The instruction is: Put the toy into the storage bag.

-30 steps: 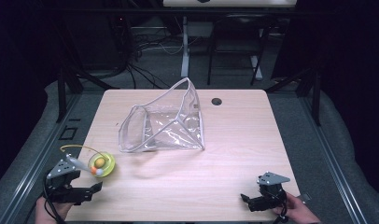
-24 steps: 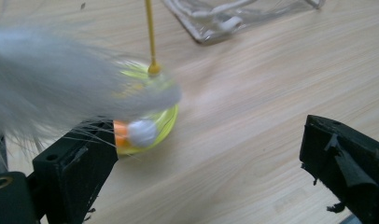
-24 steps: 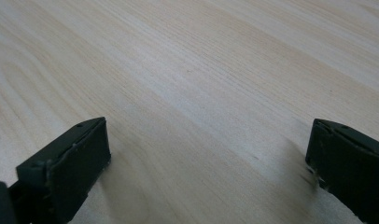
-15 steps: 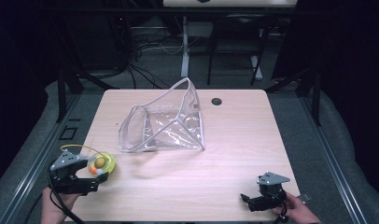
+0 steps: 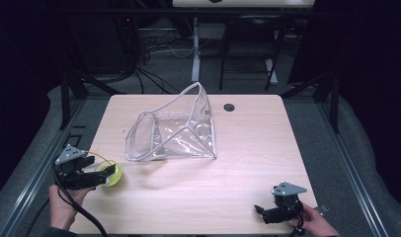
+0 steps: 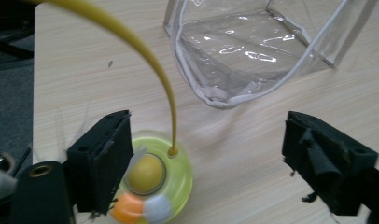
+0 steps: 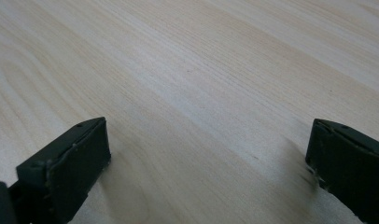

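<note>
A lime-green disc toy (image 5: 114, 174) (image 6: 178, 179) with a yellow ball, an orange and a white ball and an arching yellow wire lies near the table's front left. My left gripper (image 5: 102, 176) (image 6: 206, 140) is at it and open. The toy lies between the jaws, against the left jaw in the left gripper view, and well clear of the right one. The jaws have just been closing. A clear plastic bag (image 5: 174, 131) (image 6: 253, 51) lies open beyond it, mid-table. My right gripper (image 5: 264, 211) (image 7: 206, 154) rests open at the front right, with bare wood between its jaws.
The wooden table (image 5: 248, 153) has a small black round hole (image 5: 229, 107) near its back edge. Cables and chair legs stand on the dark floor behind. A person's hands hold both grippers at the front edge.
My left gripper has moved forward and up to the toy, so its jaws now flank the disc. The toy, the bag and the right gripper have stayed in place.
</note>
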Tool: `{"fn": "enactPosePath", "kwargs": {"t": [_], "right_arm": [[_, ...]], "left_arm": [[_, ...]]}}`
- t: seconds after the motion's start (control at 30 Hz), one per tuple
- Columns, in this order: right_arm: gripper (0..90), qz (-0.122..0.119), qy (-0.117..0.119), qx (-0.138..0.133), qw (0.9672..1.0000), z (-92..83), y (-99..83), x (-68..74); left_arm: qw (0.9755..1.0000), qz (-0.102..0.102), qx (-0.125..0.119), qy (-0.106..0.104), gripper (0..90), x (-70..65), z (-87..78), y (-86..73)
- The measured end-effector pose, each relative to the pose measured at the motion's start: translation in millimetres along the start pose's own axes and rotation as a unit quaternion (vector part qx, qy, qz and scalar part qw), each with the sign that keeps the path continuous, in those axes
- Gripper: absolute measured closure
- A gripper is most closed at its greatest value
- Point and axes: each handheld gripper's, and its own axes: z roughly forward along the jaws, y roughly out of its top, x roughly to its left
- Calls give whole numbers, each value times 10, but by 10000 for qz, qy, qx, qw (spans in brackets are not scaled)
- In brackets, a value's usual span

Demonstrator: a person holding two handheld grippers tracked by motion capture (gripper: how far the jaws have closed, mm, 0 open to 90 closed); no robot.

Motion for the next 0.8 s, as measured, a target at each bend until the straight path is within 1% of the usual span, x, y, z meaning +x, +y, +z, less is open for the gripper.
{"fn": "enactPosePath", "kwargs": {"t": [0.1, 0.23, 0.27, 0.3, 0.33, 0.47, 0.5, 0.53, 0.57, 0.63, 0.67, 0.7, 0.8], "right_arm": [[0, -1, 0, 3, 10000, 0, 0, 0], [0, -8, -14, 9, 10000, -1, 0, -1], [0, 0, 0, 2, 10000, 0, 0, 0], [0, 0, 0, 0, 10000, 0, 0, 0], [0, -1, 1, 1, 10000, 0, 0, 0], [0, -1, 0, 1, 10000, 0, 0, 0], [0, -1, 0, -1, 10000, 0, 0, 0], [0, -1, 1, 0, 10000, 0, 0, 0], [0, -1, 0, 2, 10000, 0, 0, 0], [0, -1, 1, 1, 10000, 0, 0, 0], [0, -1, 0, -2, 10000, 0, 0, 0], [0, -2, 1, 0, 10000, 0, 0, 0], [0, -1, 0, 2, 10000, 0, 0, 0]], "left_arm": [[9999, -75, -45, 92, 281, 19, 12, 9], [9998, -74, -51, 150, 371, 28, 29, 30], [9999, -43, 8, 113, 416, 28, 39, 37], [9999, 5, 54, 89, 501, 23, 51, 42], [9999, 30, 70, 106, 532, 15, 64, 41], [9998, -12, 4, 209, 560, 18, 101, 29], [9998, -16, -8, 212, 579, 21, 104, 28], [9997, -9, -41, 259, 601, 20, 109, 24], [9995, 18, -48, 301, 651, 14, 115, 22], [9994, 35, -61, 331, 715, 6, 120, 19], [9994, 32, -69, 342, 777, 4, 123, 17], [9994, 32, -85, 342, 777, 6, 126, 15], [9996, 55, -26, 271, 848, 13, 134, 19]]}}
